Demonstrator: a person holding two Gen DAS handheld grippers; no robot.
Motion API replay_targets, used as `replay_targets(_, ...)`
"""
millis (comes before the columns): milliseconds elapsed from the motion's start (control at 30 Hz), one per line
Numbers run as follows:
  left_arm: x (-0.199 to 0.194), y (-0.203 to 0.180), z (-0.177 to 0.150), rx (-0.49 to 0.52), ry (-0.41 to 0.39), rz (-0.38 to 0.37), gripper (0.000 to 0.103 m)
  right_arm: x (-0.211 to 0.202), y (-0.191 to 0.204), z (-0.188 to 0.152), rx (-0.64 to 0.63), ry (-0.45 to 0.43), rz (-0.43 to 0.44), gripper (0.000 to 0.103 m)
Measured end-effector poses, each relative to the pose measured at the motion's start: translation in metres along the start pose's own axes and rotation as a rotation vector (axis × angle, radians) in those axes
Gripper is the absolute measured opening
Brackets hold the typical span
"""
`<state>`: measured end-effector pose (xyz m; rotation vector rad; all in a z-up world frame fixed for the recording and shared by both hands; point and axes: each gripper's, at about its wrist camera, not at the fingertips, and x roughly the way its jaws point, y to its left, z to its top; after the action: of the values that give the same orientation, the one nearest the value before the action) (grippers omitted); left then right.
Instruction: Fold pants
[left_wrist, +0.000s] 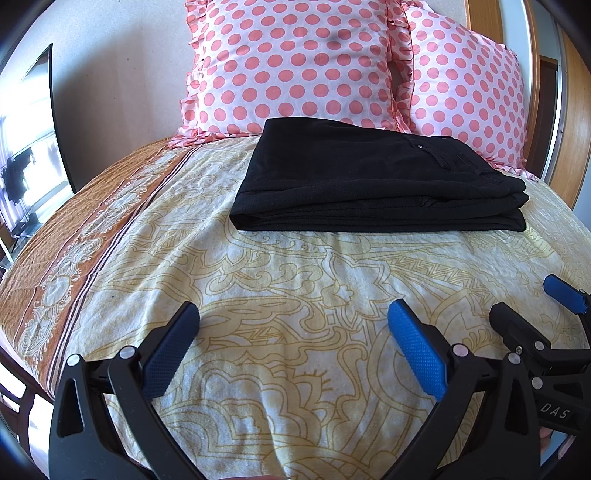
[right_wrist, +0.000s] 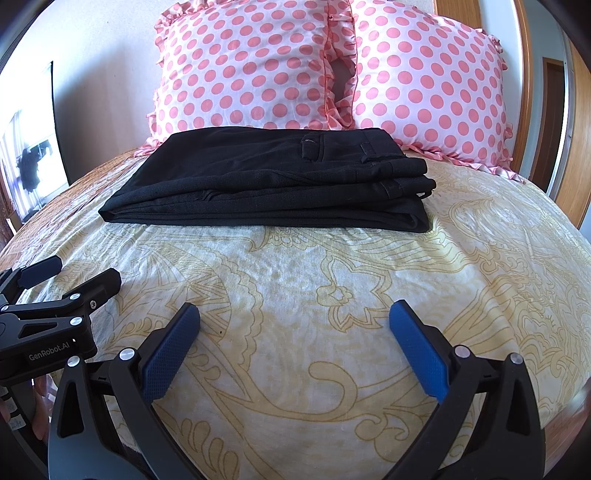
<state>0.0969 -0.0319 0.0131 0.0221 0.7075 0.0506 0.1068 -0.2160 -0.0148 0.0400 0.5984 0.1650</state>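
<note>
Black pants (left_wrist: 376, 177) folded into compact stack at 12 o'clock, below pillows (left_wrist: 295, 62). Left gripper (left_wrist: 293, 343), right gripper (right_wrist: 295, 343) wide open, empty. Task judged complete.

Near bedspread: the bedspread (left_wrist: 295, 280) lies bare between the claws and the folded pants (left_wrist: 373, 181); open passage across its whole width.
Left claw (left_wrist: 291, 350): fingers spread wide, nothing between them, hovering over bare bedspread.
Right claw (right_wrist: 295, 350): fingers spread wide, nothing between them; it sits just beside the left claw, so sideways room between the two is tight.
Folded pants: a low black stack in the middle of the bed, blocking the straight path toward the pillows.
Pillows (right_wrist: 332, 74): two polka-dot pillows standing upright just behind the pants, closing off the far end.
Left side: a brown patterned border strip (left_wrist: 92, 236) lies bare up to the bed edge.
Right side: bare bedspread beside the pants, up to the bed edge.
</note>
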Motion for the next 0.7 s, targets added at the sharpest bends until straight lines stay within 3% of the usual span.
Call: replay_targets(700,-0.0020,-0.0008,0.0000,0.002,-0.010,-0.001,0.101,0.0002,0.0002,-0.0002,0.000,-0.002,0.000,0.102)
